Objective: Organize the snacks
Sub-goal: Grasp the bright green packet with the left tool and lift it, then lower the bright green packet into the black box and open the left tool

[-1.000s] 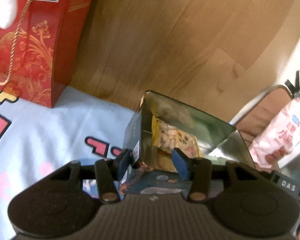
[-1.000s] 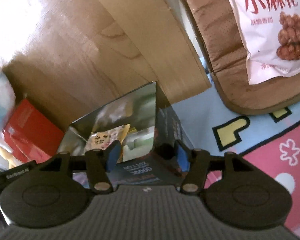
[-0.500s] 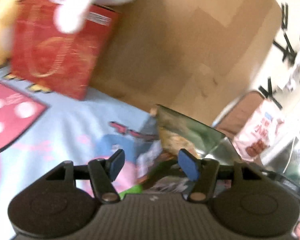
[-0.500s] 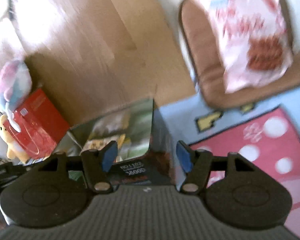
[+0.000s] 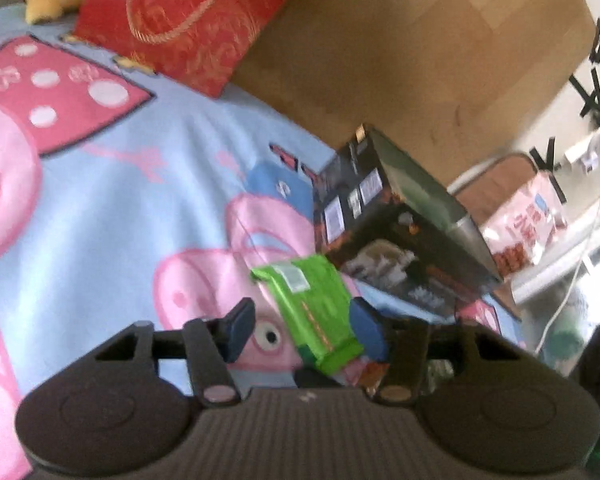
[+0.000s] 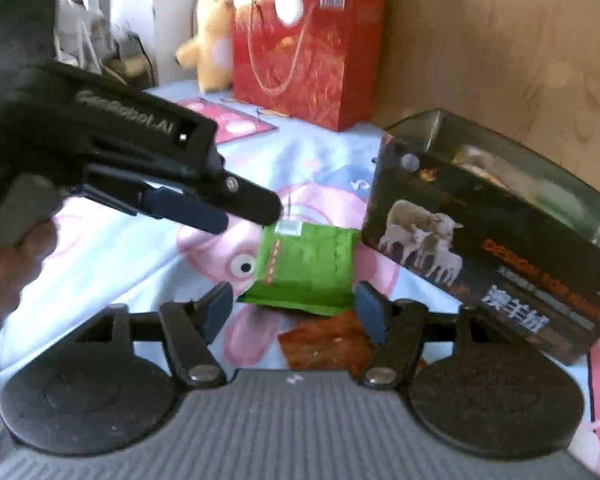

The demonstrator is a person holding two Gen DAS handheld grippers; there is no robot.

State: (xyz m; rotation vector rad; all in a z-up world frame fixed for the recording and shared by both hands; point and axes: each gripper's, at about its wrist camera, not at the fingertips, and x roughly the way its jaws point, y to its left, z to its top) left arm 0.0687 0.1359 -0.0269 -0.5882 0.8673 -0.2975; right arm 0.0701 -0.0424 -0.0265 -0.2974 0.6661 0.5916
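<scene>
So far: one snack is boxed, judging by the pale packet glimpsed inside the dark box [image 6: 496, 216]; sorting looks partly done, not finished.
Landmark: the dark box stands open-topped on the cartoon-printed sheet [image 5: 112, 208], against the wooden board [image 6: 500, 40].
Green packet: the green packet [image 6: 306, 270] lies on the sheet just beside the box's front left corner, outside it.
Orange packet: an orange-brown packet [image 6: 324, 346] lies partly under the green one, also outside the box and nearer the camera than it.
Pink bag: a large pink snack bag [image 5: 526, 226] rests on a brown cushion [image 5: 496, 180] beyond the far end of the box, well apart from it.
Left hand-held gripper: the left hand-held gripper [image 5: 306, 328] is closing, the green packet between its jaws; the right-hand pad touches the packet, the other shows a gap, so no grip yet.
Right hand-held gripper: the right hand-held gripper [image 6: 292, 306] is opening, released, nothing pressed, hovering at the green packet's near edge.
Left to do: likely lifting the green and orange packets into the box; the pink bag seems untouched.
Not involved: the red gift bag [image 6: 304, 54] and yellow plush toy [image 6: 210, 34], beyond the box's left side.
</scene>
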